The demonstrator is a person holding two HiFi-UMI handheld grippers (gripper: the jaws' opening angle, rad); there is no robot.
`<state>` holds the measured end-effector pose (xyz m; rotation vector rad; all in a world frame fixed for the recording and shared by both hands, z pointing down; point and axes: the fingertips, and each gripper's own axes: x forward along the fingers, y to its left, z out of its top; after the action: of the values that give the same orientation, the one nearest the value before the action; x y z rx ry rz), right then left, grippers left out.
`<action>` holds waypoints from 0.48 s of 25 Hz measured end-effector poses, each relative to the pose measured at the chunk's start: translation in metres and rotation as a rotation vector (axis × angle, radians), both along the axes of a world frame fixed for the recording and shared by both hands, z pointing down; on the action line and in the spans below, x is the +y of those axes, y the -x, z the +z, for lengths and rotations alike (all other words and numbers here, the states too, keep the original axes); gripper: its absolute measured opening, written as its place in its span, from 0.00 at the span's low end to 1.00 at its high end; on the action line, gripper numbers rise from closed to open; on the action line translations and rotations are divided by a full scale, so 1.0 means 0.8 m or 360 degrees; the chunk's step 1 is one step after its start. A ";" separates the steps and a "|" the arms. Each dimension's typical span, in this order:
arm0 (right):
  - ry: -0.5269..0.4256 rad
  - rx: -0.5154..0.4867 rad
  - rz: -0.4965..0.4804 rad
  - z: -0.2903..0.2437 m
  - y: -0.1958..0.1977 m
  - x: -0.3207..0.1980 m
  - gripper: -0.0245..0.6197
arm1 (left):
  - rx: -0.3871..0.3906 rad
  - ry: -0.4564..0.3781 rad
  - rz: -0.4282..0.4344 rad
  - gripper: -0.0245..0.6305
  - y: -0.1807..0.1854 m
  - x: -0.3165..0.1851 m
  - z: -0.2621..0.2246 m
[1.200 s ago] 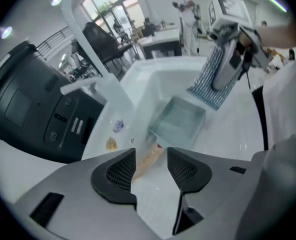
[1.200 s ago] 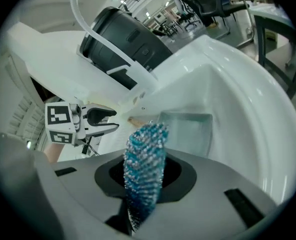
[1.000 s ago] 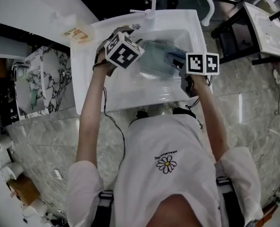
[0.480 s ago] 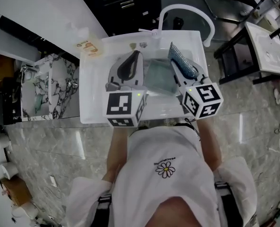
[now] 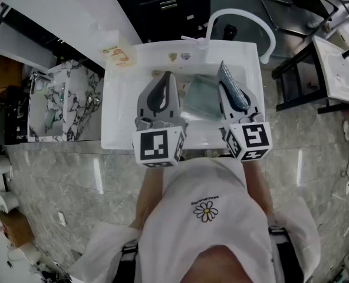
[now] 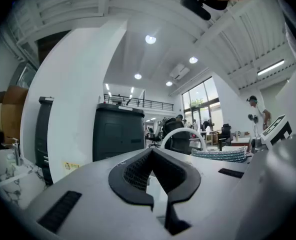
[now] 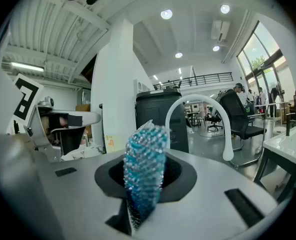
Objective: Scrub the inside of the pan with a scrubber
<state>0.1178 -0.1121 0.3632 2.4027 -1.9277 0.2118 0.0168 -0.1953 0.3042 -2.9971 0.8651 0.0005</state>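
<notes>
Scrubber (image 7: 145, 154) pinched between jaws of right gripper (image 7: 144, 184), jaws of left gripper (image 6: 150, 159) just closed, nothing between

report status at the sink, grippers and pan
Left gripper shut, empty. Right gripper shut on scrubber. Pan in sink, both grippers above it, no contact. Nothing in the way.

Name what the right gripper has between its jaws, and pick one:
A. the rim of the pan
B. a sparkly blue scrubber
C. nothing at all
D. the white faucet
B: in the right gripper view the right gripper has its jaws closed on a sparkly blue scrubber, which stands up from between them. The head view shows the same scrubber at that gripper's tip above the sink.
</notes>
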 end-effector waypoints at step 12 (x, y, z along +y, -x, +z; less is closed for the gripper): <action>-0.0020 0.0035 0.0042 -0.007 -0.006 0.000 0.13 | -0.0035 -0.0051 -0.0054 0.06 0.009 -0.008 0.001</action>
<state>0.1228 -0.1123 0.3575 2.4291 -1.8948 0.1746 0.0094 -0.2013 0.3047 -2.9468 0.9053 -0.0192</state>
